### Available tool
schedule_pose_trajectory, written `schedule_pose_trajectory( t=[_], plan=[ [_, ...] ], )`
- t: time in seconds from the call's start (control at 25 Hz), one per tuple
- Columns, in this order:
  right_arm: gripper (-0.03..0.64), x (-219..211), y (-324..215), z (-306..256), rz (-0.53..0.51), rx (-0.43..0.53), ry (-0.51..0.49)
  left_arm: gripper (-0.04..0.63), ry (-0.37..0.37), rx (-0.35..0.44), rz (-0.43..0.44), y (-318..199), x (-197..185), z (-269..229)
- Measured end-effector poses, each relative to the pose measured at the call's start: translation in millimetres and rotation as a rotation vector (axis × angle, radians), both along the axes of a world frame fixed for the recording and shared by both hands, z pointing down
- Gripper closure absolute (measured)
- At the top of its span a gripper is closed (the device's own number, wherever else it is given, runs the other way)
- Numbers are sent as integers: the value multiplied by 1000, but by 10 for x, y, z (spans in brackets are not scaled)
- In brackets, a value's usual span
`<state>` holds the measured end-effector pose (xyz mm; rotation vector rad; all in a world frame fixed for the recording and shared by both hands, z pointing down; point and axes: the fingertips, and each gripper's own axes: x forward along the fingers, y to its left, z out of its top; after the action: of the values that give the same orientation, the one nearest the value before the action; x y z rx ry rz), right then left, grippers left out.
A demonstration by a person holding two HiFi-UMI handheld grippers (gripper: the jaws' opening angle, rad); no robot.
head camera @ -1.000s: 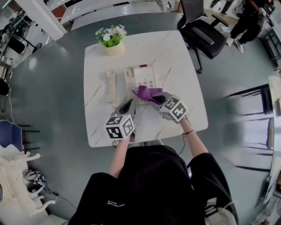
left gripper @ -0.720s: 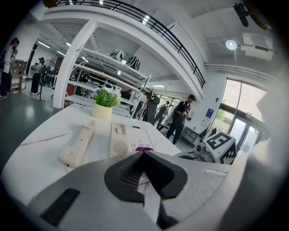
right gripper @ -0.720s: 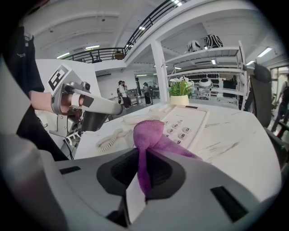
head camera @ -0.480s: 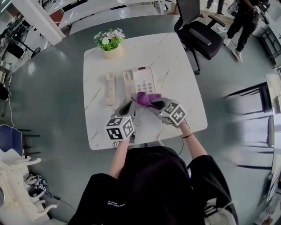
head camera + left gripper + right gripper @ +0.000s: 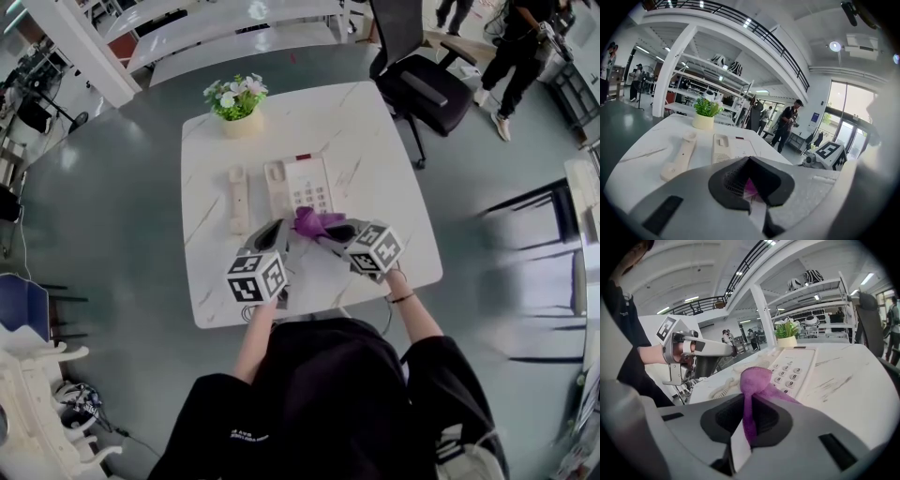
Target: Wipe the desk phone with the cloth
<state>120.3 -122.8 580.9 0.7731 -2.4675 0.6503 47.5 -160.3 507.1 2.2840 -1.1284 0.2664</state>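
Note:
A cream desk phone base (image 5: 298, 184) sits mid-table, and its handset (image 5: 238, 198) lies off the cradle to its left. A purple cloth (image 5: 313, 223) rests on the near edge of the keypad (image 5: 792, 373). My right gripper (image 5: 329, 231) is shut on that cloth (image 5: 754, 385), which runs down into the jaw seam (image 5: 747, 423). Just left of the cloth, my left gripper (image 5: 278, 229) points at the base's near left corner, jaws shut. In the left gripper view (image 5: 752, 182) a sliver of purple shows through the jaw hollow, with the handset (image 5: 678, 157) and base (image 5: 731, 146) ahead.
A potted plant (image 5: 236, 94) stands at the white marble table's (image 5: 394, 178) far left. The coiled cord (image 5: 717, 389) lies near the phone's left side. A black office chair (image 5: 422, 75) and a standing person (image 5: 520, 37) are beyond the far right corner.
The right gripper has drawn the cloth slightly toward me along the phone's near edge. The left gripper stays beside it. The head camera has shifted.

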Motion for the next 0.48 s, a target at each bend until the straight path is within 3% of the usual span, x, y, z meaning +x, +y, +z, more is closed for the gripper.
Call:
schedule_pose_trajectory(
  t=[0.24,0.48],
  plan=[
    [584,54,-40,-205,74,-24,-121,597,28,20,-4,-35,-26,-113],
    [584,164,-151,-491,160,27,-231,597,39,74,1,-73,-58,-239]
  ],
)
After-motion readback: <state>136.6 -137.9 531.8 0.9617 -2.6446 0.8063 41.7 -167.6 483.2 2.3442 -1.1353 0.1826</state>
